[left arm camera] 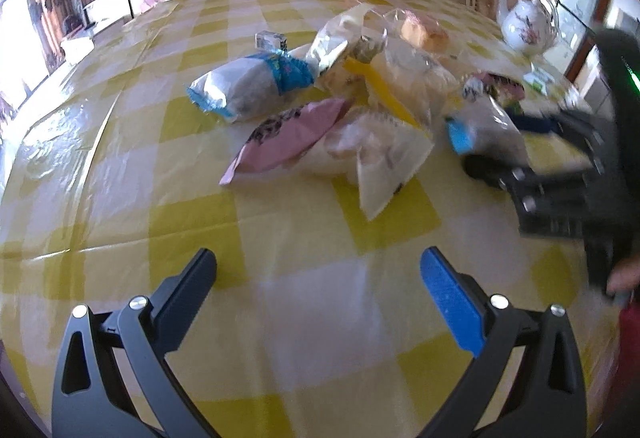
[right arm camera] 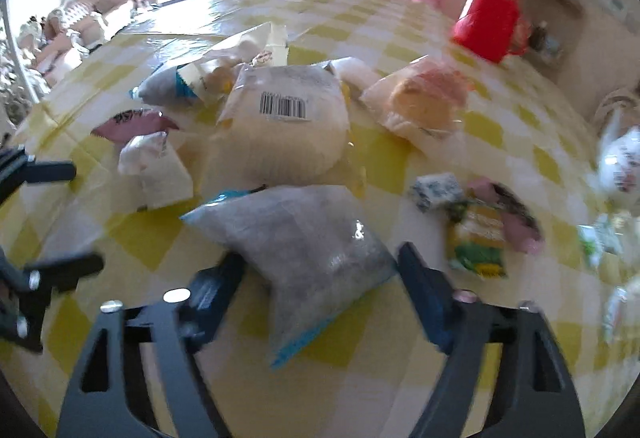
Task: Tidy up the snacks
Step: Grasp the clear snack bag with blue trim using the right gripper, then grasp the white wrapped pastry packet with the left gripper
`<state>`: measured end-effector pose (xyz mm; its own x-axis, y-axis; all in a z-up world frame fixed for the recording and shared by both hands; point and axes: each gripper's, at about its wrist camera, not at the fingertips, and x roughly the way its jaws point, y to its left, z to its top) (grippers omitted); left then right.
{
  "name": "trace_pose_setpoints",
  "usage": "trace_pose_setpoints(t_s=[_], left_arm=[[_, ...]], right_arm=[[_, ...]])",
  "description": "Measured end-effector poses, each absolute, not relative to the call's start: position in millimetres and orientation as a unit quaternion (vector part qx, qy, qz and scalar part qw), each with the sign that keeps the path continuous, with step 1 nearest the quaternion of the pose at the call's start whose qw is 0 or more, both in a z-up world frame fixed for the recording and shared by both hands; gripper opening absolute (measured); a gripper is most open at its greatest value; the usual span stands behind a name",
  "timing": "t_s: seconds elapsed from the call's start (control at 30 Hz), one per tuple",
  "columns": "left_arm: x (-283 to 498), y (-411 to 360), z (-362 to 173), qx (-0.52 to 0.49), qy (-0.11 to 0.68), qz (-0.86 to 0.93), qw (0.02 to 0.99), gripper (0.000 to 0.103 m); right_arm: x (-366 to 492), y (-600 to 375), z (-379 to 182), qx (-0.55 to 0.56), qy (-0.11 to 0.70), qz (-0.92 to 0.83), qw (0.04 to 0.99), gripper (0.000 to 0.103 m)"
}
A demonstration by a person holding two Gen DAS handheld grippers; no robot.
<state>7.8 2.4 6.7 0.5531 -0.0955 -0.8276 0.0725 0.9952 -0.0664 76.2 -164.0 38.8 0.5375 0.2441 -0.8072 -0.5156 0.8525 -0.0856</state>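
My left tool (left arm camera: pixel 318 270) hangs spread apart over bare desk (left arm camera: pixel 280 318). My right tool (right arm camera: pixel 320 278) sits apart around a grey snack bag (right arm camera: pixel 304 238) with blue ends, near the desk's middle; its contents don't show. Other packets (right arm camera: pixel 284 126) lie heaped beyond.

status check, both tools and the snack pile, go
Left tool open, empty, short of the pile. Right tool open around grey snack bag, not closed. Nothing blocking.
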Motion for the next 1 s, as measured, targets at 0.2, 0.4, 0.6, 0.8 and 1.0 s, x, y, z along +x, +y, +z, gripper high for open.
trace_pose_setpoints(t_s=[0.2,0.4,0.6,0.8,1.0], left_arm=[[40,-22,6,-0.017,0.469,-0.037,0.882,0.102],[63,-39,5,0.016,0.452,-0.029,0.892,0.074],[40,-27,13,-0.02,0.433,-0.081,0.897,0.022],[-1,-19,24,-0.049,0.409,-0.113,0.904,0.02],[-38,-20,25,-0.051,0.401,-0.122,0.907,0.02]], right_arm=[[30,-205,56,-0.082,0.423,0.156,0.889,0.038],[2,-241,56,-0.012,0.41,0.115,0.905,0.037],[-14,-253,53,0.023,0.4,0.092,0.912,0.036],[-22,-254,55,0.033,0.39,0.081,0.917,0.036],[-43,-246,59,0.044,0.379,0.078,0.921,0.036]])
